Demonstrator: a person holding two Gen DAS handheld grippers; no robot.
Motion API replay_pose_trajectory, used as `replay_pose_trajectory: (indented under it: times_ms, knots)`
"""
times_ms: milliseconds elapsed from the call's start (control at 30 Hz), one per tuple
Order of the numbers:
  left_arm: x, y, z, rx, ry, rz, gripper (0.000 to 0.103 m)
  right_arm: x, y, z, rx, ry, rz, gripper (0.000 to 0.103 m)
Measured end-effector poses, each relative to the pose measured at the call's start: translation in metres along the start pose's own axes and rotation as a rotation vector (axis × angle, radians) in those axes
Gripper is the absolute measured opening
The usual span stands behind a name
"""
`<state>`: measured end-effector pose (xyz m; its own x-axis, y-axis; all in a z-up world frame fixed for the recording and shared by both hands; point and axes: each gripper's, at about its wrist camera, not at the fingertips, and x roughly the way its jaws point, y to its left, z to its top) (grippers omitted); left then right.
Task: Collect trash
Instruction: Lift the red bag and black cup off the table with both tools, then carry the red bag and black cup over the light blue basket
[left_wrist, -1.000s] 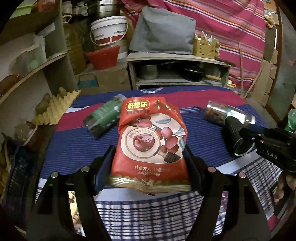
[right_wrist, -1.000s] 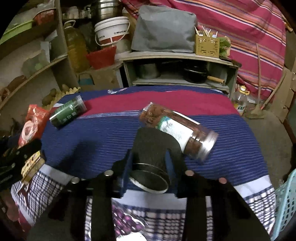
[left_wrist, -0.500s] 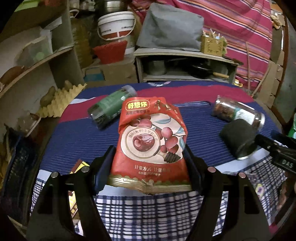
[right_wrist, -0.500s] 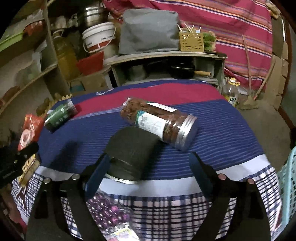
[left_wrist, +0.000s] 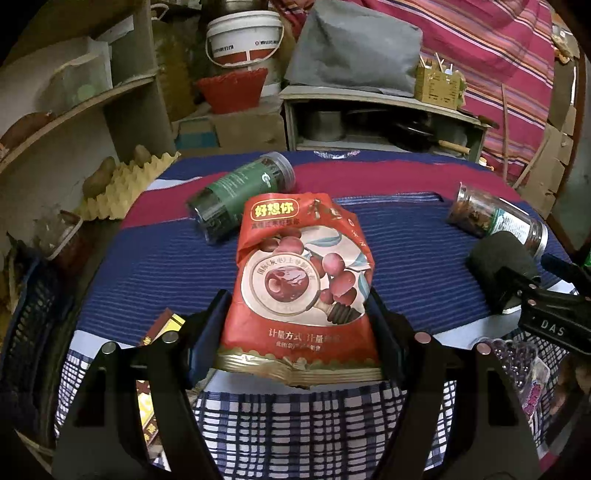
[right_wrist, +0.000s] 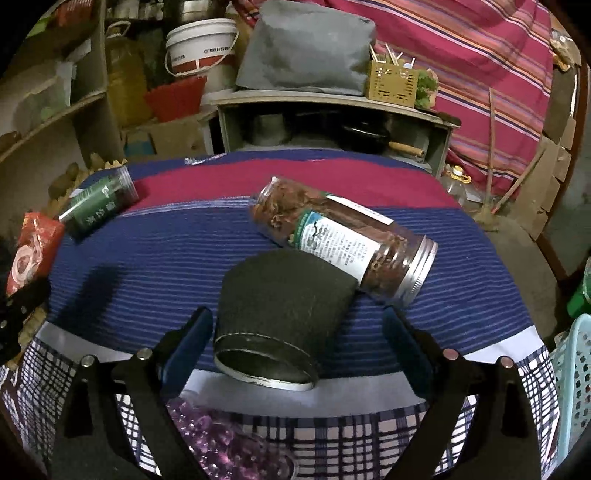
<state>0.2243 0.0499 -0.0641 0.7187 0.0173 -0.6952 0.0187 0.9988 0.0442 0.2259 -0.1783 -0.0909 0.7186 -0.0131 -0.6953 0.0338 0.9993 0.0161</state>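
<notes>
Left gripper (left_wrist: 299, 325): fingers clamped on one red snack bag (left_wrist: 301, 280) at tabletop (left_wrist: 406, 236) near edge. Right gripper (right_wrist: 299, 343): fingers spread wide, straddling one black can (right_wrist: 280, 306), not pressing. Two jars: green-label (left_wrist: 240, 195), brown-filled (right_wrist: 343, 240).

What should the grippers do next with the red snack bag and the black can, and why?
Probably carry the red snack bag over to the trash: the left gripper is shut on it. The right gripper stands open around the black can, which lies on its side on the striped cloth, against the clear jar. No bin is surely in view.
</notes>
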Motion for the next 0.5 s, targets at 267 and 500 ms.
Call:
replay_pose_trajectory:
  times_ms: [267,500]
  knots:
    - [0.002,-0.011,-0.003,0.026,0.0,0.015,0.071,-0.002,-0.006,-0.003,0.016,0.007,0.085,0.071]
    - [-0.01,-0.023,-0.003,0.025,0.001,-0.012,0.071,-0.027,-0.022,0.0,0.034,-0.046,0.107,0.07]
